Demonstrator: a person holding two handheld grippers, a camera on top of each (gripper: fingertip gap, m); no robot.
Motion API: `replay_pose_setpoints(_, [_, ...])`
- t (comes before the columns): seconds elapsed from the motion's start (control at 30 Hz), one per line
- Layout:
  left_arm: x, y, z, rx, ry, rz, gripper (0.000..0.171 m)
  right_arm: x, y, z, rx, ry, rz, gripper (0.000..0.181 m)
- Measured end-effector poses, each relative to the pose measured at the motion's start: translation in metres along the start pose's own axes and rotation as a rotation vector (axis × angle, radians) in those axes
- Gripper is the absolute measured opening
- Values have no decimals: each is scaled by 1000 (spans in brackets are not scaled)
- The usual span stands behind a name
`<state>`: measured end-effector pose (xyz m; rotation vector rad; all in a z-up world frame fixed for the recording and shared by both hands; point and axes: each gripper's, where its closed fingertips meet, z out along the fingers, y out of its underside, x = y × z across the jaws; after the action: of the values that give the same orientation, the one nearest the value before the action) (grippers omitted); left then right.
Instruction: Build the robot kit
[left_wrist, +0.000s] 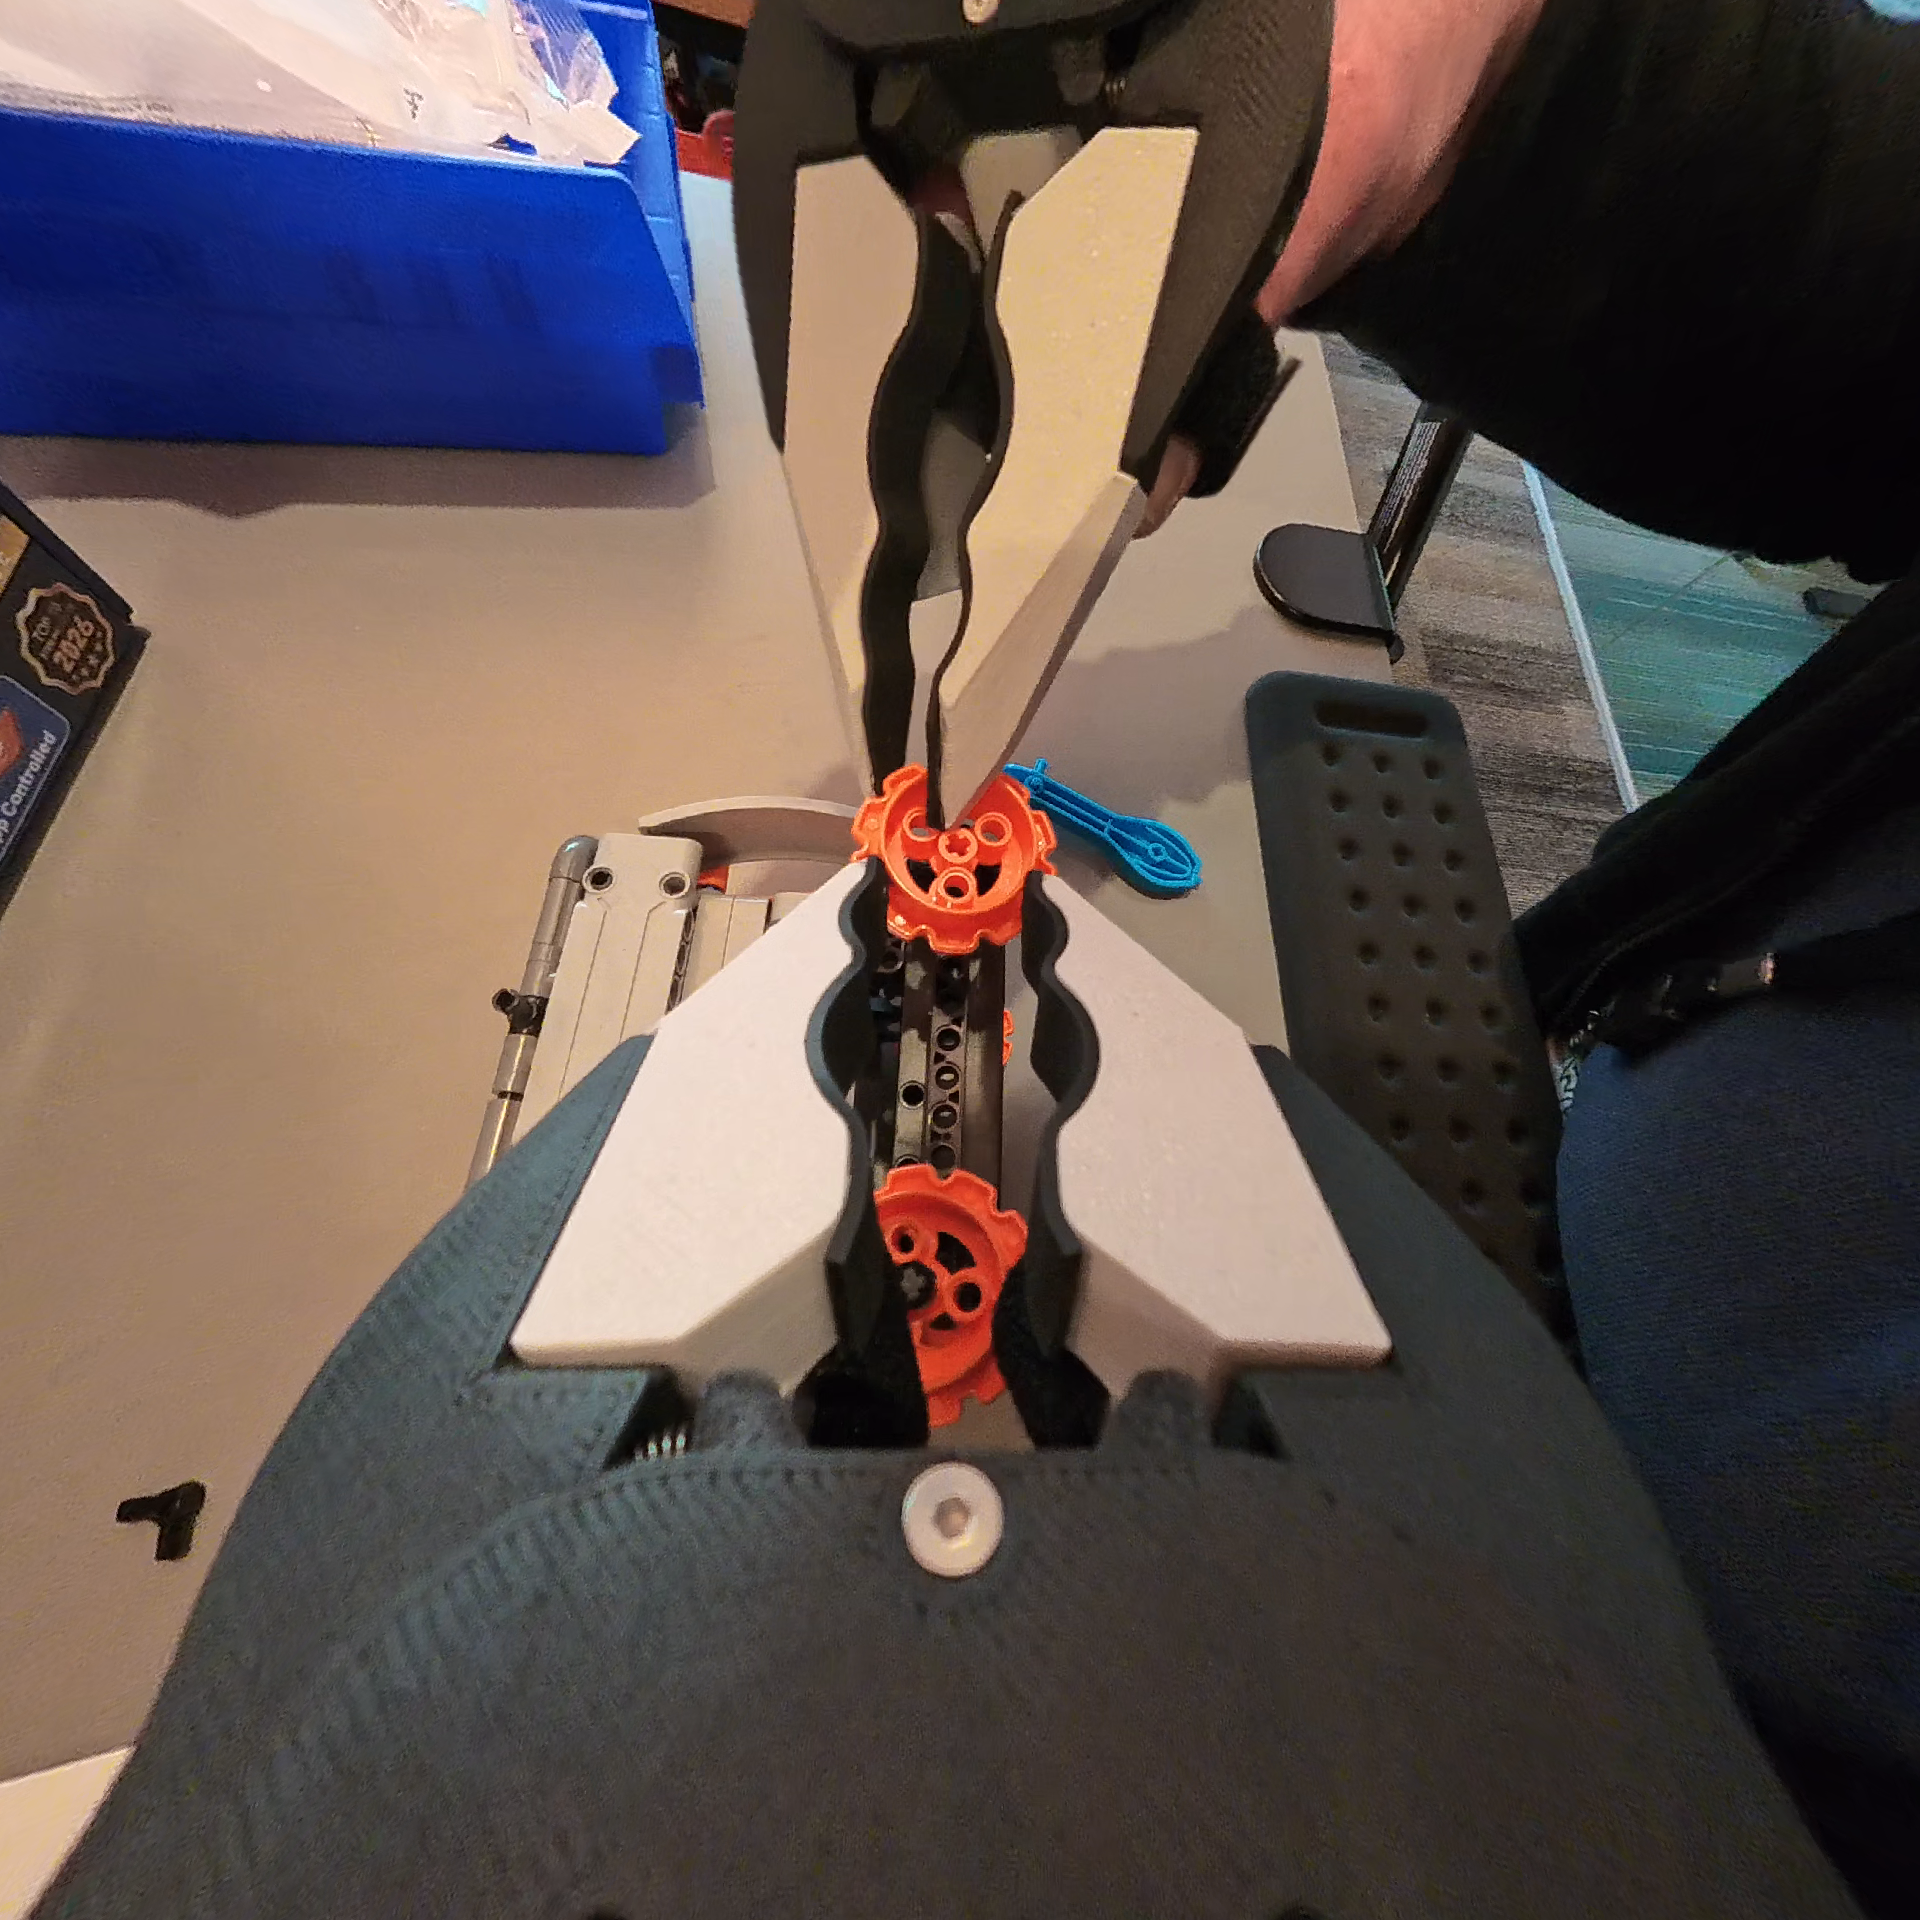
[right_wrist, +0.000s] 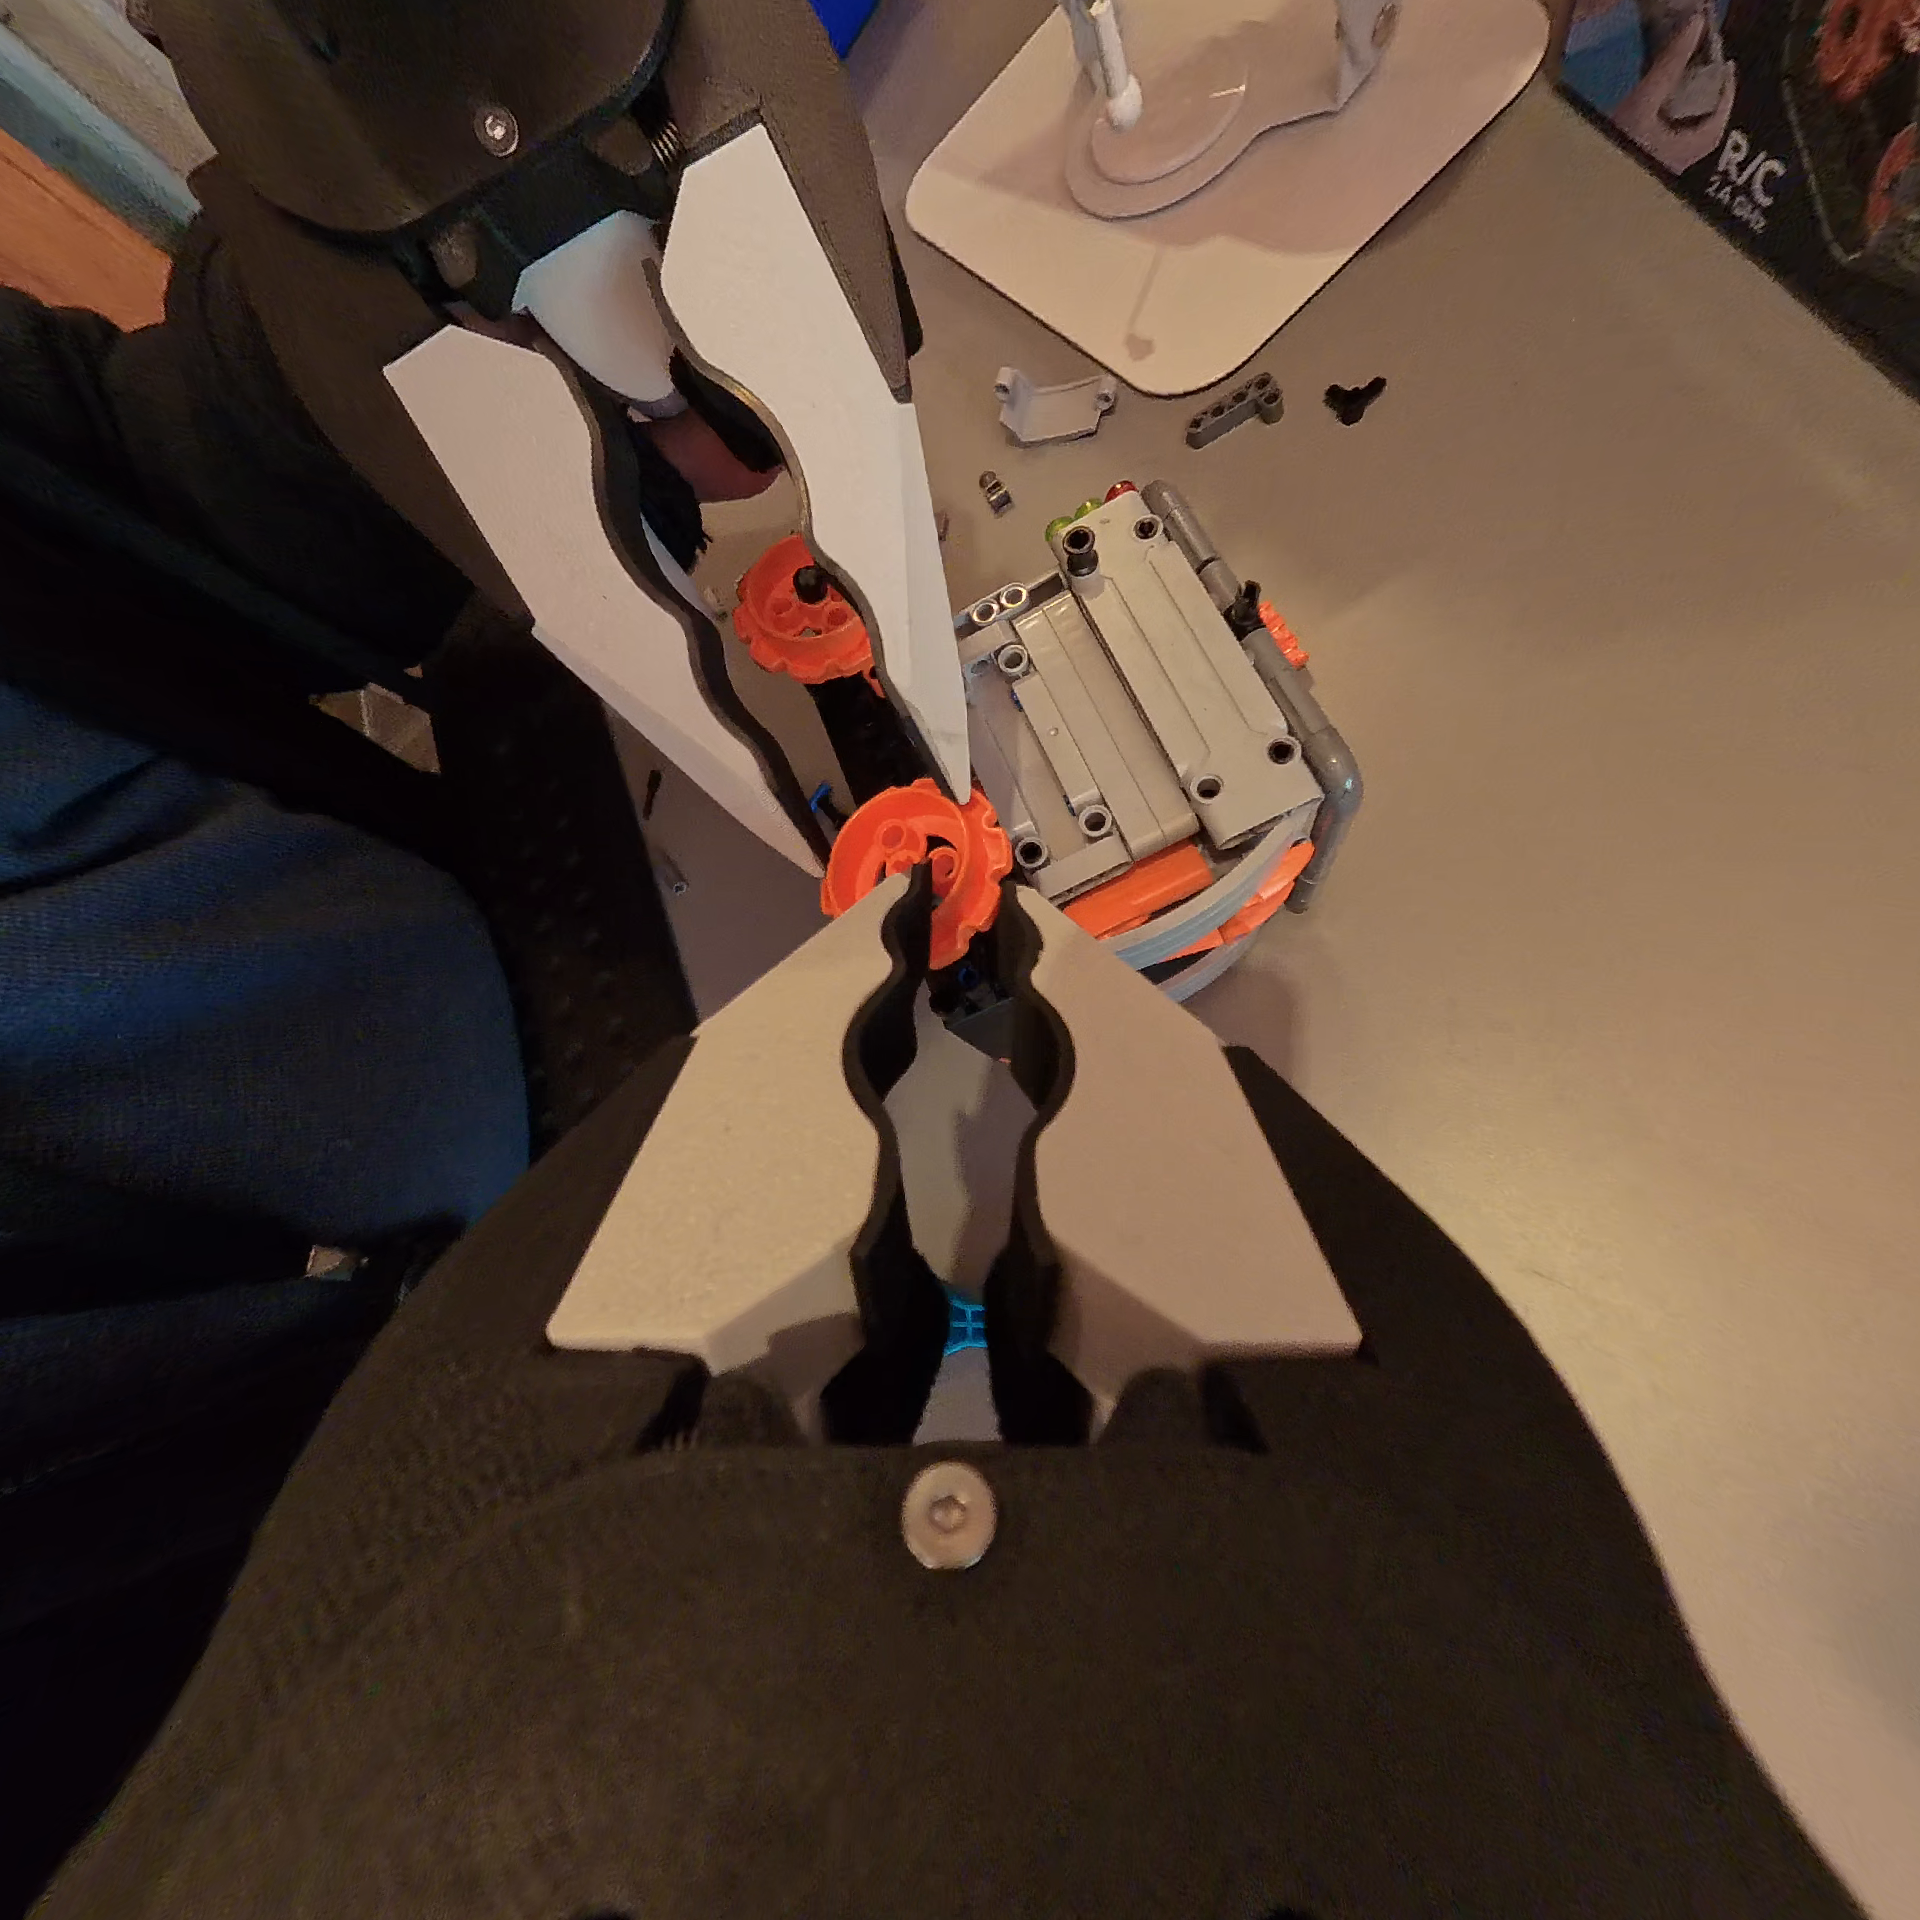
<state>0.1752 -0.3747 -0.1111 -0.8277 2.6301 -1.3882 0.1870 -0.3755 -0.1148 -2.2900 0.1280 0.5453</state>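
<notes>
The left gripper (left_wrist: 951, 894) has its fingers closed around a black beam (left_wrist: 940, 1049) that carries an orange wheel at each end. The far orange wheel (left_wrist: 951, 857) sits right at its fingertips, and the near orange wheel (left_wrist: 951, 1283) lies deep between the fingers, close to the hinge.

The right gripper (right_wrist: 935, 904) comes in from the opposite side, tip to tip with the left one. Its fingers are pressed nearly together, pinching the rim of that far orange wheel (right_wrist: 914, 868).

Just to the left of the left gripper's fingers, a grey block model (left_wrist: 623, 935) with orange trim rests on the table (left_wrist: 364, 779). A blue tool (left_wrist: 1117, 831) lies just beyond the fingertips to the right. A blue bin (left_wrist: 332, 281) stands farther off to the left, and a dark perforated pad (left_wrist: 1392, 935) lies to the right. Beyond the right gripper, small loose grey and black pieces (right_wrist: 1231, 410) lie near a pale board (right_wrist: 1226, 197).
</notes>
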Motion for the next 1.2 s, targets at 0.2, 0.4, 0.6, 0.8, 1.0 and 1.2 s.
replay_pose_setpoints(0.2, [1, -1, 2, 3, 25, 8, 25, 0, 2, -2, 78, 27, 43, 10])
replay_pose_setpoints(0.4, [1, -2, 4, 18, -2, 14, 25, 1, 2, -3, 84, 16, 26, 10])
replay_pose_setpoints(0.6, [3, -1, 0, 10, 3, 31, 25, -2, 0, 0, 107, 42, 2, 10])
replay_pose_setpoints(0.8, [10, -3, -2, 37, 8, 44, 41, -2, -1, 0, 140, 38, 10, 10])
replay_pose_setpoints(1.0, [13, -4, 3, 8, -68, 124, 53, -3, -1, 0, 155, 35, 27, 10])
replay_pose_setpoints(1.2, [2, 3, 5, -42, -194, 166, 64, -4, -1, 0, 175, 32, 54, 10])
